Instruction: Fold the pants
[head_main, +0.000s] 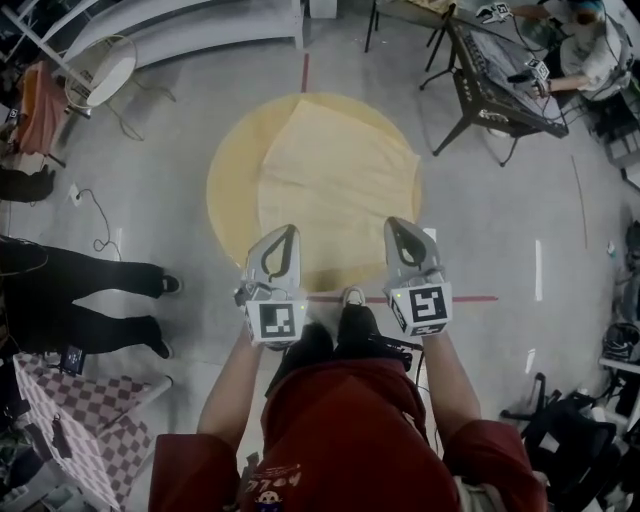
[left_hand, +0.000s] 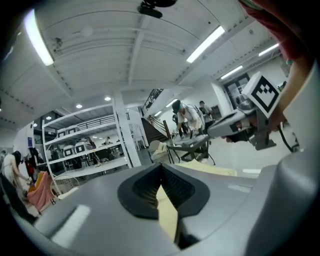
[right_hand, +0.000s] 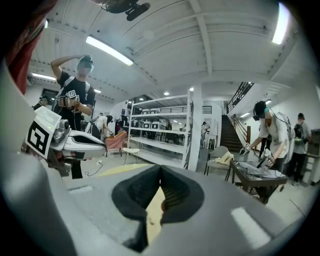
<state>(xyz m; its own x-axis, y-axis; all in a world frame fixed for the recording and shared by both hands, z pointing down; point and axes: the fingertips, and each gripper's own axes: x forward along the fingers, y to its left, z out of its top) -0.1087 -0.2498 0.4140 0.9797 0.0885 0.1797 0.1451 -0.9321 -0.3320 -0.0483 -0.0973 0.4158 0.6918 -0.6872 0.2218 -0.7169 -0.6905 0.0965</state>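
Pants (head_main: 335, 170): pale cream, lying flat in an angular folded shape on the yellow round worktop (head_main: 225, 190). They cover its middle and right side, and one corner reaches almost to the far rim.

Left claw (head_main: 289, 231): over the near-left part of the worktop, tip above the near-left corner of the pants. In the left gripper view the two jaws are pressed together at the tips. A pale yellow strip shows in the slit behind the tips (cloth nipped there or the surface underneath, cannot tell which).

Right claw (head_main: 394, 224): over the near-right part of the worktop, tip at the near-right edge of the pants. The right gripper view shows its jaws likewise pressed together at the tips, with the same pale yellow in the slit. Contact with the cloth is not resolvable from the head view.

The two claws run roughly parallel and well apart, both pointing away from the operator in the red top (head_main: 340, 430). Each gripper view catches the other gripper off to one side.

Surroundings: grey floor (head_main: 150, 160) with a red tape line (head_main: 470, 298) at the near rim of the worktop. A bystander in black trousers (head_main: 80, 290) stands at left, a black folding stand (head_main: 495, 90) is at far right, and a white shelving rack (right_hand: 160, 130) stands beyond
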